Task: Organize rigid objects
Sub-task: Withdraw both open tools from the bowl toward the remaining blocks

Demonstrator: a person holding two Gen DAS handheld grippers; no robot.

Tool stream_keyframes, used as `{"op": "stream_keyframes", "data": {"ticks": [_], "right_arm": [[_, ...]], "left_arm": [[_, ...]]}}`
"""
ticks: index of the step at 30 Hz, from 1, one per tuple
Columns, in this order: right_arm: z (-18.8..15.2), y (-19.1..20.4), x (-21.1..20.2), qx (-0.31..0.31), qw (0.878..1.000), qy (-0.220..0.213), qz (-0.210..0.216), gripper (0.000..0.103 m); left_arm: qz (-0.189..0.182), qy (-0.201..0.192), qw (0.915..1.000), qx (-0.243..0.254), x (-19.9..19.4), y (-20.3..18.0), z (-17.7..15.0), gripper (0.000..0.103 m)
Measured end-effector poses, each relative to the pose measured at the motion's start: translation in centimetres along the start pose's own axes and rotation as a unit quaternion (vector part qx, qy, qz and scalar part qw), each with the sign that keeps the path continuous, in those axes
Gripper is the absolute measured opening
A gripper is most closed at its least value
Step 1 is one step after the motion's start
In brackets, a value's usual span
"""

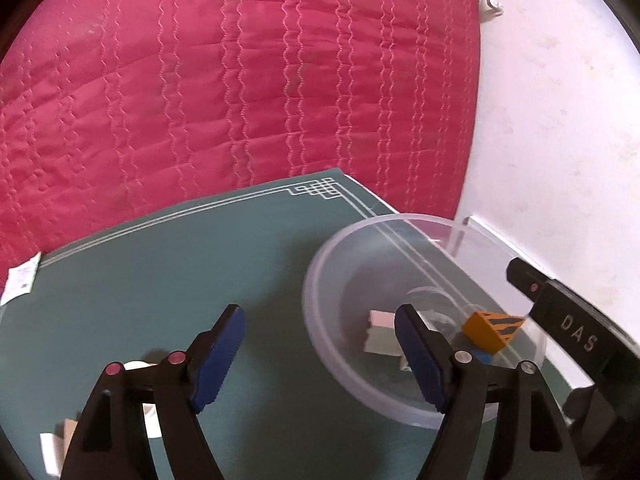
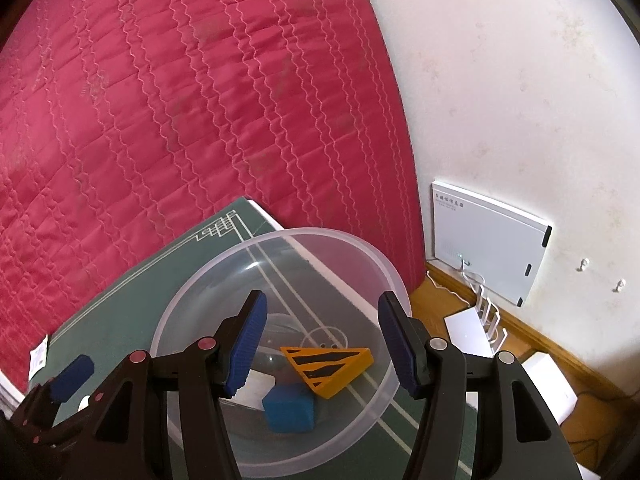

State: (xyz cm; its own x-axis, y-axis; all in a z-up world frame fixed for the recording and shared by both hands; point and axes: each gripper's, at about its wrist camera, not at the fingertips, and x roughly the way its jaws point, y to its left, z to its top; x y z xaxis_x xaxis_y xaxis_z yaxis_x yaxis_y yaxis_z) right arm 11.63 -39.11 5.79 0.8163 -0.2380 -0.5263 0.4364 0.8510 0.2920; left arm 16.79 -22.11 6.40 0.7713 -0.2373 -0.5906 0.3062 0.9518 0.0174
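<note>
Left gripper (image 1: pixel 320 354): ribbed blue fingers (image 1: pixel 218 358) apart, nothing between them, over the green board (image 1: pixel 180 264) just beside the bowl (image 2: pixel 208 276). Right gripper (image 2: pixel 322 344): fingers apart above the bowl, gripping nothing. The bowl is round, clear plastic, resting on the board; inside lie an orange black-striped wedge (image 2: pixel 330 364), a blue block (image 2: pixel 289 408) and pale blocks (image 1: pixel 380 332). Beyond the bowl: red quilted bedspread (image 1: pixel 240 80).

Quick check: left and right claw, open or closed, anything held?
Left claw: open, nothing between its pads.
Right claw: open, holding nothing, over the clear bowl.
</note>
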Motion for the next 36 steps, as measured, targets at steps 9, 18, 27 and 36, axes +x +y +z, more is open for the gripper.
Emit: {"op": "stream_keyframes", "data": {"ticks": [9, 18, 27, 36], "right_arm": [[-0.1, 0.3, -0.2, -0.004, 1.000, 0.000, 0.008, 0.059], [-1.0, 2.5, -0.6, -0.050, 0.998, -0.003, 0.036, 0.059], [-2.2, 4.4, -1.4, -0.094, 0.994, -0.011, 0.060, 0.059], [-3.6, 6.2, -2.2, -0.137, 0.986, -0.009, 0.092, 0.059]], "left_arm": [[0.032, 0.008, 0.9995, 0.003, -0.5, 1.1, -1.0, 0.086], [0.058, 0.007, 0.9983, -0.006, -2.5, 2.7, -2.1, 0.089], [0.090, -0.003, 0.9958, -0.018, -5.5, 5.3, -3.5, 0.091], [0.125, 0.000, 0.9906, -0.054, -8.8, 9.4, -6.1, 0.093]]}}
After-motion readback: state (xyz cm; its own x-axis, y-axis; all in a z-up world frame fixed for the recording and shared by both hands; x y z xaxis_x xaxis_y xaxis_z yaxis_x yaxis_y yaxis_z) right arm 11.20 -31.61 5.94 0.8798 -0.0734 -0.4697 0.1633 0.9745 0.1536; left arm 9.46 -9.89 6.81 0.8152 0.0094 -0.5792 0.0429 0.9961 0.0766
